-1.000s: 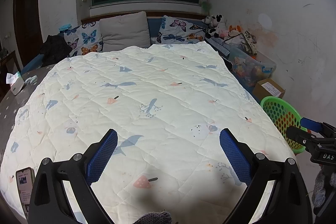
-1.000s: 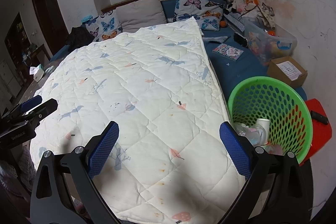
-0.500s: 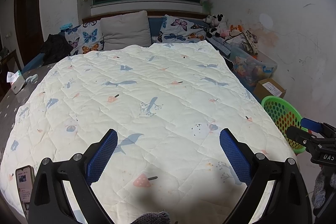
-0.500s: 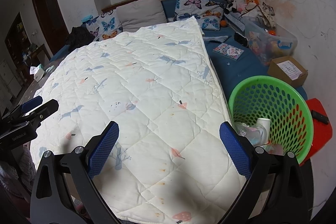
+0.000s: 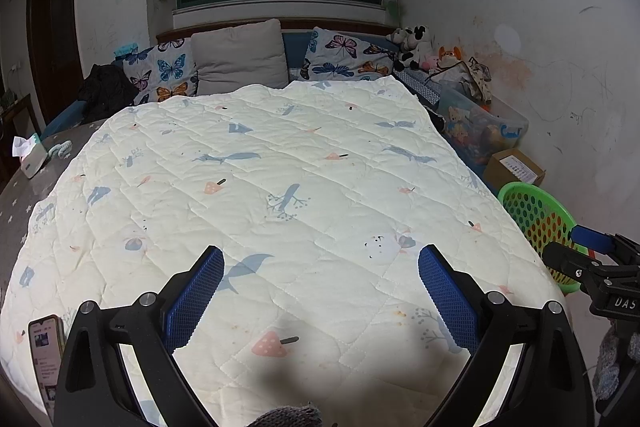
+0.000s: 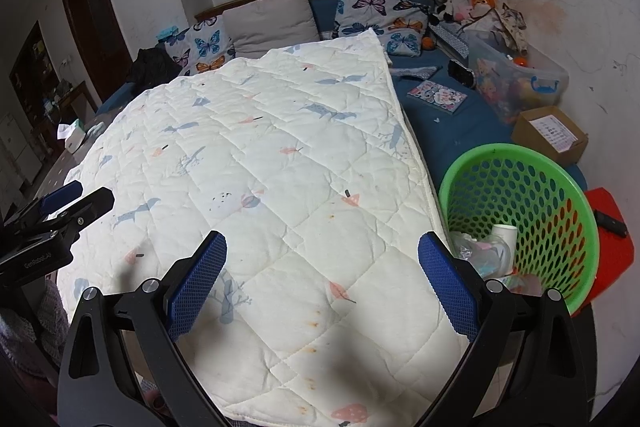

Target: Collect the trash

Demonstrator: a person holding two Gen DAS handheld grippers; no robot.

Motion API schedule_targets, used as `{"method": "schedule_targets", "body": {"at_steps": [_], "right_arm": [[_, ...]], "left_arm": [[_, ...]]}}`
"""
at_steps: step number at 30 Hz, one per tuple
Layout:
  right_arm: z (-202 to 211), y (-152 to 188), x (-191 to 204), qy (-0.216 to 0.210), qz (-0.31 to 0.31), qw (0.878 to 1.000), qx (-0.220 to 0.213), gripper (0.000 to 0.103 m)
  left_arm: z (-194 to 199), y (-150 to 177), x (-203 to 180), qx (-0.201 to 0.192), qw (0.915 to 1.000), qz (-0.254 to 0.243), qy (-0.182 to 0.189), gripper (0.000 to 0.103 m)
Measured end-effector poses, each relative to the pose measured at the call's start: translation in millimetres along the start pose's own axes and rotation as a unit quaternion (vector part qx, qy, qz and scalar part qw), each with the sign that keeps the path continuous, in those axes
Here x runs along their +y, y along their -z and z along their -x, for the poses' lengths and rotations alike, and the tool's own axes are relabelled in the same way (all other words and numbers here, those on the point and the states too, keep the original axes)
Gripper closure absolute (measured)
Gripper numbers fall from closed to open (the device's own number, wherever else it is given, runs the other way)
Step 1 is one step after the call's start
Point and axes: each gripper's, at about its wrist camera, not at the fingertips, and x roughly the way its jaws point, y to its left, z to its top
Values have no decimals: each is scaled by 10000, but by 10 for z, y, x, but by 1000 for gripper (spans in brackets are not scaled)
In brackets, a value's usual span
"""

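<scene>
A green perforated basket [image 6: 532, 203] stands on the floor at the bed's right side and holds a white paper cup [image 6: 502, 233] and crumpled wrappers [image 6: 480, 253]. The basket also shows in the left wrist view [image 5: 532, 211]. My left gripper [image 5: 320, 267] is open and empty above the foot of the quilt [image 5: 256, 187]. My right gripper [image 6: 322, 257] is open and empty above the quilt's right edge [image 6: 280, 155], just left of the basket. Each gripper shows at the edge of the other's view.
Pillows [image 5: 240, 57] and plush toys [image 5: 416, 45] line the headboard. A clear storage bin [image 6: 516, 79], a cardboard box [image 6: 550, 133] and a red stool [image 6: 610, 247] stand by the right wall. A book [image 6: 436, 97] lies on the blue sheet. A phone [image 5: 46, 343] lies at the quilt's near left corner.
Both grippers have drifted very slightly; the views are nearly the same. Both stay open and empty.
</scene>
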Motion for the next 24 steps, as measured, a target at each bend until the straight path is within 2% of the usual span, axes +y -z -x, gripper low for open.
{"method": "schedule_targets", "body": {"at_steps": [24], "right_arm": [[-27, -3, 1, -50, 36, 10000, 41, 7]], "left_arm": [[-16, 14, 1, 5, 10000, 0, -19, 8]]}}
